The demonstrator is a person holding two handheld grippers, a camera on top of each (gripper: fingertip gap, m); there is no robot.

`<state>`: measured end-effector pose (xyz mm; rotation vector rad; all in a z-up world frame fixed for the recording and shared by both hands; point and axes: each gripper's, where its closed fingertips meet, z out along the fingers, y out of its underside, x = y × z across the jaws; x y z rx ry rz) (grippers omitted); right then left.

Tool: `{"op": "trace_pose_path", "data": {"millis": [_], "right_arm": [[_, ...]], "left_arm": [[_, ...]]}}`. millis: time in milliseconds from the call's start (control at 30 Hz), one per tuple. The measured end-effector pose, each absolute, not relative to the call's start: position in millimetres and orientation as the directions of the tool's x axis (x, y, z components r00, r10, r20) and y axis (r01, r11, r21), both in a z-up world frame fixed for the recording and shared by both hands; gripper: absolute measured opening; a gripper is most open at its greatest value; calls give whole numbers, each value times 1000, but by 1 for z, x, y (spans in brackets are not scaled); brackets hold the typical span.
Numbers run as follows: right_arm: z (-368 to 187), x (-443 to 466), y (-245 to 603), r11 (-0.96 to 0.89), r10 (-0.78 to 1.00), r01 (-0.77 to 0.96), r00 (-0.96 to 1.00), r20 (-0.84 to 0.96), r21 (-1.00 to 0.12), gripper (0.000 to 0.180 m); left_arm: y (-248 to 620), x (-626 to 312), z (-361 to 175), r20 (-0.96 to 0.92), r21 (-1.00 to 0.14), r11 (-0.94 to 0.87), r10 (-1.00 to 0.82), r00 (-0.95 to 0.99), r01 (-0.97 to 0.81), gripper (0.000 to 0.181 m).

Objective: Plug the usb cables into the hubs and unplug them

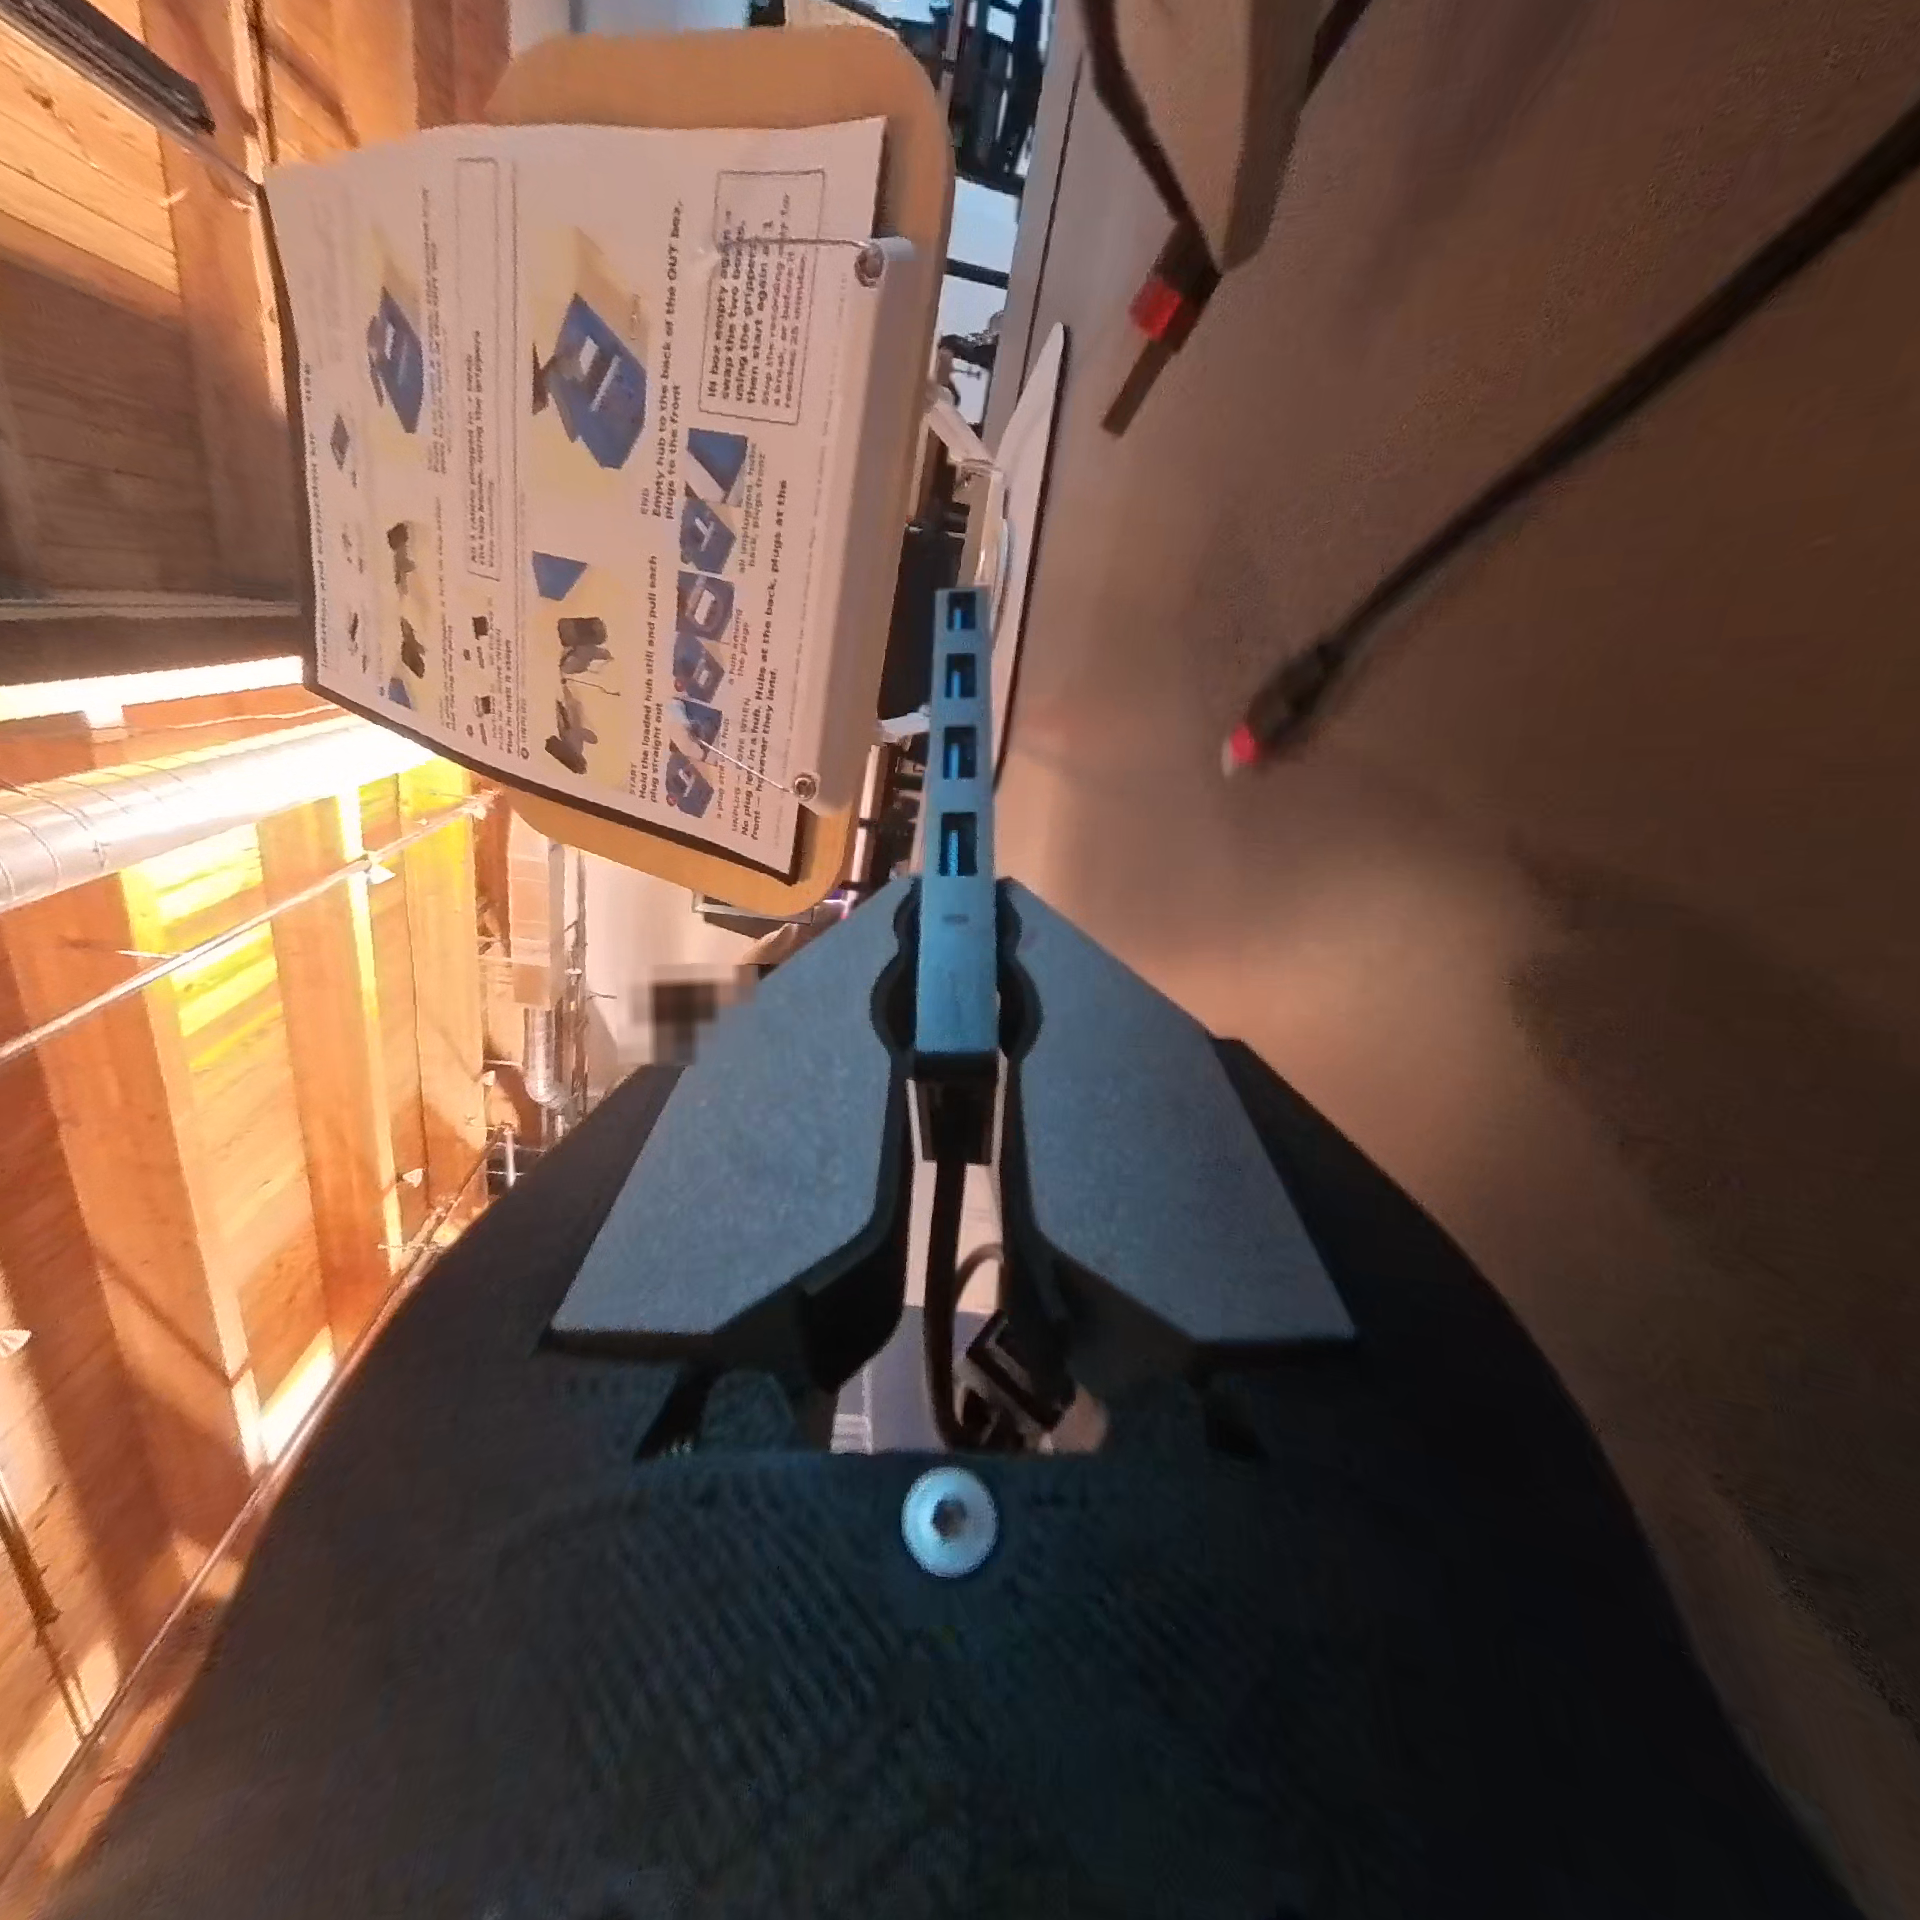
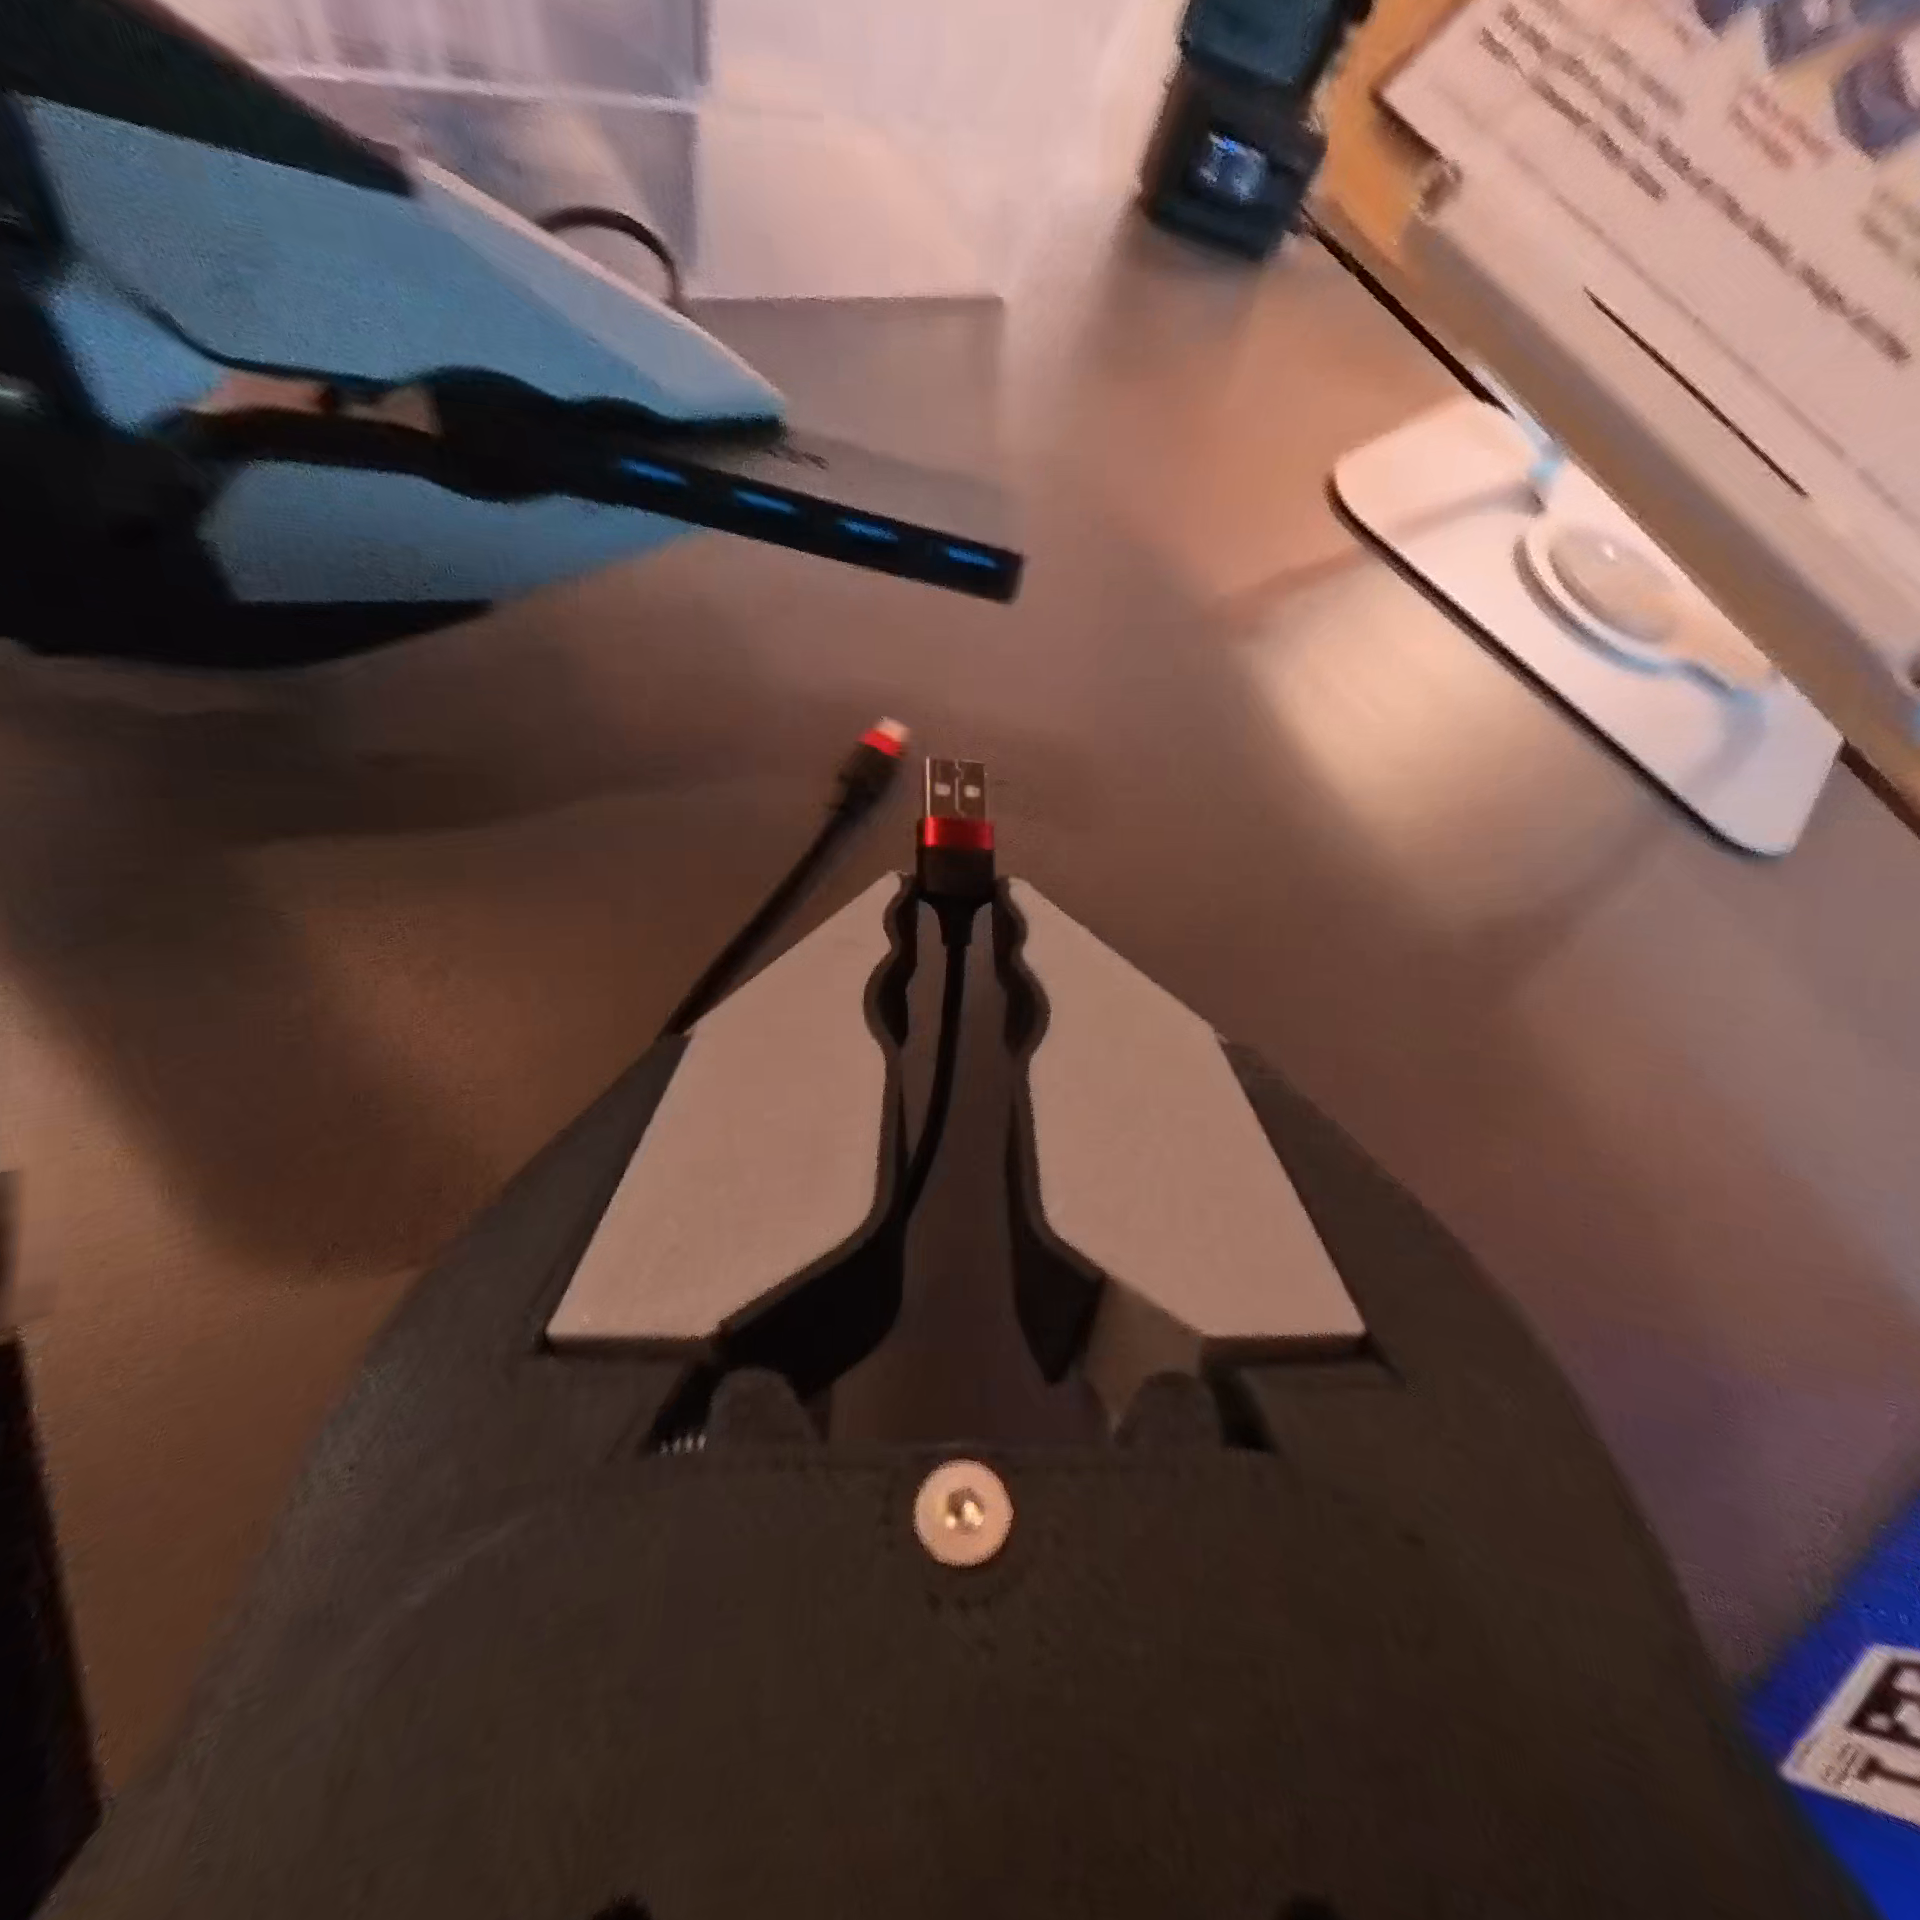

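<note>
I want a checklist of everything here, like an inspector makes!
Surface: brown table, mostly bare.
Job's things: hub with four blue ports, all empty; plug not yet in.
Clutter: instruction sheet on a white stand; blue box.
Grippers: left gripper shut on hub; right gripper shut on plug.
Cables: black cable, red-tipped end loose on table.
Surroundings: wooden beams.
</note>
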<state>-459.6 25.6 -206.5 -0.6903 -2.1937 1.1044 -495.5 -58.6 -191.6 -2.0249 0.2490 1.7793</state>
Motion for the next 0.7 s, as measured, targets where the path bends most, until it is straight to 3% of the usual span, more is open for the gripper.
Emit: {"op": "trace_pose_path", "data": {"millis": [267,567,700], "right_arm": [[-192,-441,-8,521,583,35,-744,326,-853,12],[-126,-387,-21,157,370,-262,-878,303,-952,11],[-108,-381,-7,21,358,-242,-904,234,-970,10]], "left_arm": [[-62,-494,-183,-998,-25,-927,42,-36,-373,7],[-69,-496,-183,-994,-106,-924,106,20,-367,8],[-68,-496,-184,-996,-88,-927,91,9,-366,8]]}}
